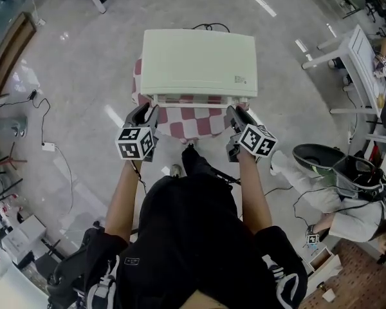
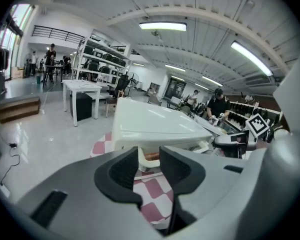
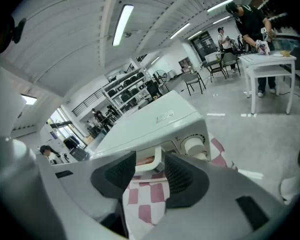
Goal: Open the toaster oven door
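At 12 o'clock in head view: white boxy toaster oven (image 1: 199,63), door closed, on red-and-white checked cloth-covered counter (image 1: 193,124). At oven's 7 o'clock, left gripper (image 1: 145,114), jaws wide apart, gripping nothing. At oven's 5 o'clock, right gripper (image 1: 237,114), likewise open and empty. Through each jaw gap, white bar door handle (image 2: 149,159) just ahead, not clamped by either.

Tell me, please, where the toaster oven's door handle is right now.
In the head view, the door handle runs along the toaster oven's near edge, above the checkered cloth, between the open left gripper and open right gripper.
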`<state>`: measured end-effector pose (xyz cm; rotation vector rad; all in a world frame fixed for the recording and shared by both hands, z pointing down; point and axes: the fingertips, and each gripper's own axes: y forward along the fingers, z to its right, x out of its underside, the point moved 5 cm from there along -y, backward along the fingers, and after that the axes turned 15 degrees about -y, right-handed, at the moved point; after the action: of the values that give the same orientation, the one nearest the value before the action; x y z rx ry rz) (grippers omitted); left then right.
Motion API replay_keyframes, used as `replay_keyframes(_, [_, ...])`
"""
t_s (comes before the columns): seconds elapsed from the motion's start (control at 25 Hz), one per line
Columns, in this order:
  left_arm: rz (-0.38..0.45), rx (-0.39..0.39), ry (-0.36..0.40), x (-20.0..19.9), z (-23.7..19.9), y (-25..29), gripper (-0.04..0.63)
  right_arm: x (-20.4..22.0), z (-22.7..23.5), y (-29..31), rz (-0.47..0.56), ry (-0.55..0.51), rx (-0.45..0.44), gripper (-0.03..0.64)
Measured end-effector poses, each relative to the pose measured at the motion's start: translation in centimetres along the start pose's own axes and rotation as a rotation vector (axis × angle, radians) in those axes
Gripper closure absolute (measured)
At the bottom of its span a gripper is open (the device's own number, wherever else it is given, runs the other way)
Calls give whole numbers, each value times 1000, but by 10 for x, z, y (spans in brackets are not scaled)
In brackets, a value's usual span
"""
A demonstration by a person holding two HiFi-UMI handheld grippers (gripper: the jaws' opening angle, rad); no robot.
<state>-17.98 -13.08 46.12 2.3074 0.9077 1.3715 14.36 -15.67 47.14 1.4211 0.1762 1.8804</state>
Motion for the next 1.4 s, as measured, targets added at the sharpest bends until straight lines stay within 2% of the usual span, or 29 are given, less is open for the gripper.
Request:
replay_keyframes(0.2, [-81,-47,44,-9,-3,21,450,-2,11,22,-91,-61,31,420])
replay_keyframes(0.32, [-163,-56,36,-4,-5,32,443,0,13,34,-131,-71,26,420])
replay_keyframes(0.52, [-215,-87,32,0,-9,48,453,-2,17,50,-178,-87,31,422])
replay_keyframes(0.72, [-221,-104,24,-1,-13,52,488,-2,14,55,-223,-121,28,489])
replay_keyframes(1.4, [-202,-121,1,16,-12,35,502,12,8,39,-233,-157,36,505])
